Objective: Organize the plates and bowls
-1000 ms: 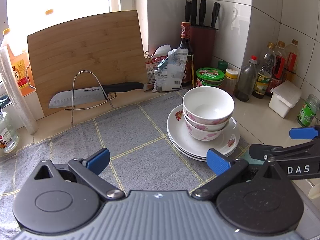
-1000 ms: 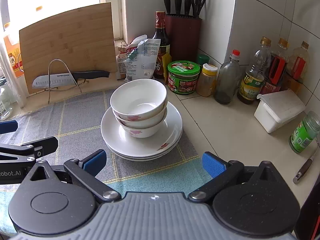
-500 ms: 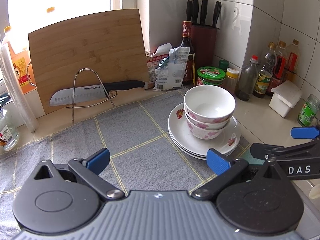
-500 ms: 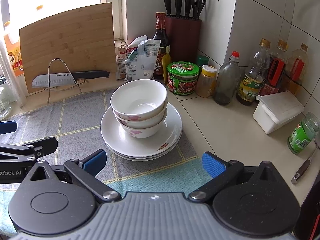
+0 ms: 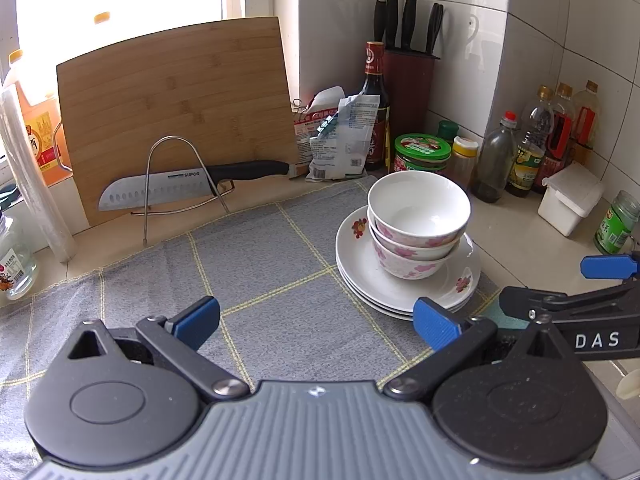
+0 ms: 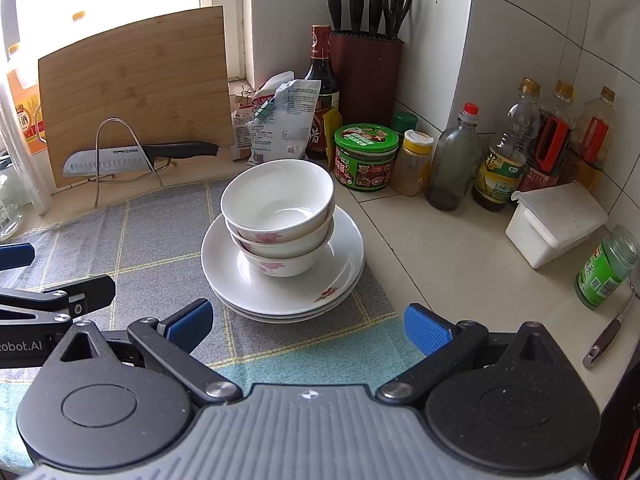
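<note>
A stack of white bowls [image 5: 418,216] [image 6: 278,208] with pink flowers sits on a stack of white plates [image 5: 360,276] [image 6: 344,280] on a grey checked cloth [image 5: 260,272] [image 6: 152,240]. My left gripper [image 5: 316,320] hovers open over the cloth, a little short and left of the plates, with nothing between its blue pads. In the right wrist view my right gripper [image 6: 308,322] is open just in front of the plates, also holding nothing. Each gripper shows at the edge of the other's view.
A bamboo cutting board [image 5: 176,116] leans at the back with a knife [image 5: 188,188] on a wire rack. A knife block [image 6: 366,76], sauce bottle [image 6: 320,92], jars and oil bottles [image 6: 504,152] line the tiled corner. A white box [image 6: 556,222] and green jar [image 6: 606,268] stand right.
Both grippers have shifted only slightly; the view crept a little. The bowls and plates have not moved, and both grippers stay open.
</note>
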The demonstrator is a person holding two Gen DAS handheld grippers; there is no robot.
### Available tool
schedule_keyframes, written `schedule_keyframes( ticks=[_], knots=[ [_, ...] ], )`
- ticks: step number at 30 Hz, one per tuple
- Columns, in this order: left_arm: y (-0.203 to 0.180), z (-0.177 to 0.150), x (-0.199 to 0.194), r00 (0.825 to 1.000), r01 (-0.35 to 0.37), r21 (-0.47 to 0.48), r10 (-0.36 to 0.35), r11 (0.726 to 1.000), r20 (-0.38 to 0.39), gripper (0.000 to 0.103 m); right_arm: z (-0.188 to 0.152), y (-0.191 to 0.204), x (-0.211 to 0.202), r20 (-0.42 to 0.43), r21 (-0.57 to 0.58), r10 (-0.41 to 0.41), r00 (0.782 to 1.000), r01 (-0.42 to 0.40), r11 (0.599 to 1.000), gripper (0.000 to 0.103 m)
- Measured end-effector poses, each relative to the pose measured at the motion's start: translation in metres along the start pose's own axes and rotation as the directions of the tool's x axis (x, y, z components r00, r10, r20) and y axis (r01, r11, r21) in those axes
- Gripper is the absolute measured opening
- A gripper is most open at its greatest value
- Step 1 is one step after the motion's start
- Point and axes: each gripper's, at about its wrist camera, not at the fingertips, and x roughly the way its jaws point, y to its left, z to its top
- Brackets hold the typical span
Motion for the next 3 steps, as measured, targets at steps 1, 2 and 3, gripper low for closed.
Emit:
schedule_keyframes(
  ticks=[1,2,3],
  knots=[
    [0.0000,0.0000,0.0000,1.000,0.000,0.000,0.000,1.000,0.000,0.102,0.0001,0.0000,0.0000,0.000,0.000,0.000,1.000,0.000,1.000,0.103],
    [-0.0002,-0.0001,0.0000,1.000,0.001,0.000,-0.001,1.000,0.000,0.102,0.0002,0.0000,0.0001,-0.001,-0.001,0.000,1.000,0.000,1.000,0.103],
    [-0.0007,-0.0002,0.0000,1.000,0.000,-0.001,0.000,1.000,-0.001,0.102,0.0001,-0.0001,0.0001,-0.001,-0.001,0.000,1.000,0.000,1.000,0.103]
  ],
)
